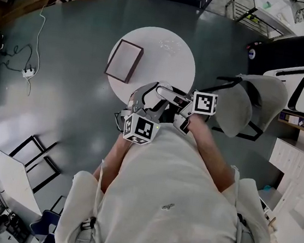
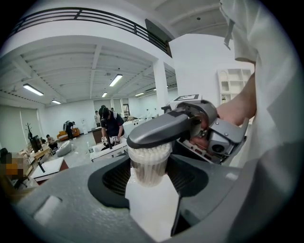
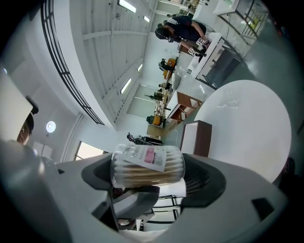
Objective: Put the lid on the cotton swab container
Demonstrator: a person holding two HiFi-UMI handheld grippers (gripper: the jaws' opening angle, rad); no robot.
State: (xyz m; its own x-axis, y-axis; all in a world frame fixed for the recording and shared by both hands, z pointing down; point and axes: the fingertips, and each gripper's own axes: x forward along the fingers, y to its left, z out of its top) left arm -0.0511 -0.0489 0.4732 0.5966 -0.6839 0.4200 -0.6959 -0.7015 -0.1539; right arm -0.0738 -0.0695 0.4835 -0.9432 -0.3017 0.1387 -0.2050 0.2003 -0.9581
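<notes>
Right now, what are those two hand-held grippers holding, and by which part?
The cotton swab container: the left hand-held gripper clamps its sides, the right hand-held gripper its top and bottom ends.

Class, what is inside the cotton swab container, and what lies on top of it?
Inside the clear cotton swab container, white cotton swabs stand packed. A grey jaw of the right gripper lies across its top, hiding any lid.

Premises present as a large open-plan office or lab hall: high white ceiling with strip lights [image 2: 33, 89], mezzanine railing [image 2: 95, 16], grey floor [image 1: 65, 107], round white table [image 1: 172, 49], office chair [image 1: 242, 102], white shelving [image 2: 232, 83], people standing at worktables [image 2: 107, 151].
</notes>
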